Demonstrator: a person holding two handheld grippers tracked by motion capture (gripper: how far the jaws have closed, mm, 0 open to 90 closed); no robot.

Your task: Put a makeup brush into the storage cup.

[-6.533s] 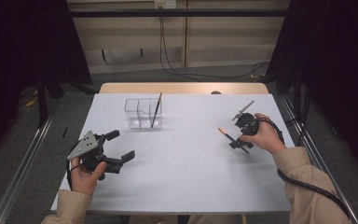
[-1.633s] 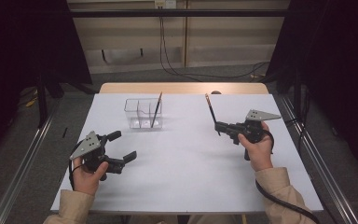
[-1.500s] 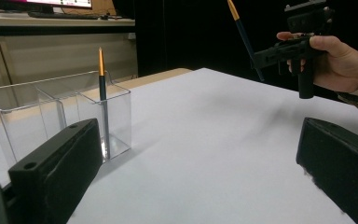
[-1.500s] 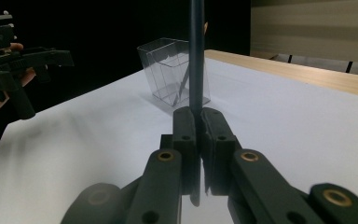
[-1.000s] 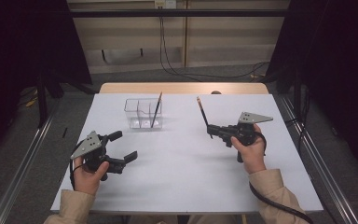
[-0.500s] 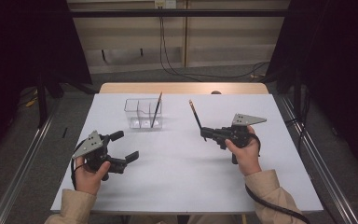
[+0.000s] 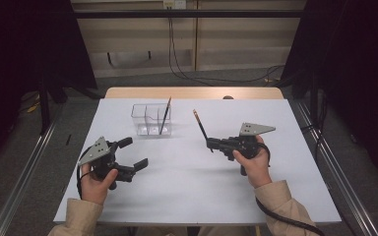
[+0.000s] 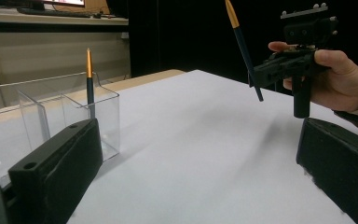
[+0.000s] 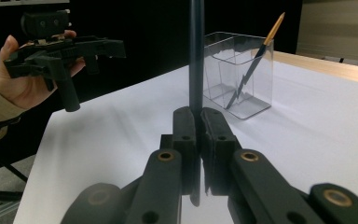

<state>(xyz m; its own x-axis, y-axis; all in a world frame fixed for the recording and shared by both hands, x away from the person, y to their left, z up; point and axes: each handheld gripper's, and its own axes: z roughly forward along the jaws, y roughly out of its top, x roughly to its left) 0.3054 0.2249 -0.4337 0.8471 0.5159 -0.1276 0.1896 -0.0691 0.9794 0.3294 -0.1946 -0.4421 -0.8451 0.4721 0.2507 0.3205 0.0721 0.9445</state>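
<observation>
From the high view, the right gripper is clamped on a dark pencil near its lower end, so the shaft stands up and leans away toward the far side of the white table. It hangs above the sheet, well to the right of the clear organizer, probably so it can be dropped in end-first. A second pencil already leans in the organizer's right-hand compartment. The left gripper rests low near the front left corner, jaws apart with nothing between them, apparently waiting.

In the left gripper view, its two black jaws stand wide at the bottom corners. Beyond them the held pencil shows a dark blue-black shaft with an orange-gold upper tip, tilted, its lower end poking just below the right gripper. The organizer sits close at left.

In the right gripper view, the pads are pressed together on the pencil, which rises straight out of frame. Its shaft looks smooth and round, though it is blurred this close. The organizer lies ahead to the right, clear-walled with thin dividers.
</observation>
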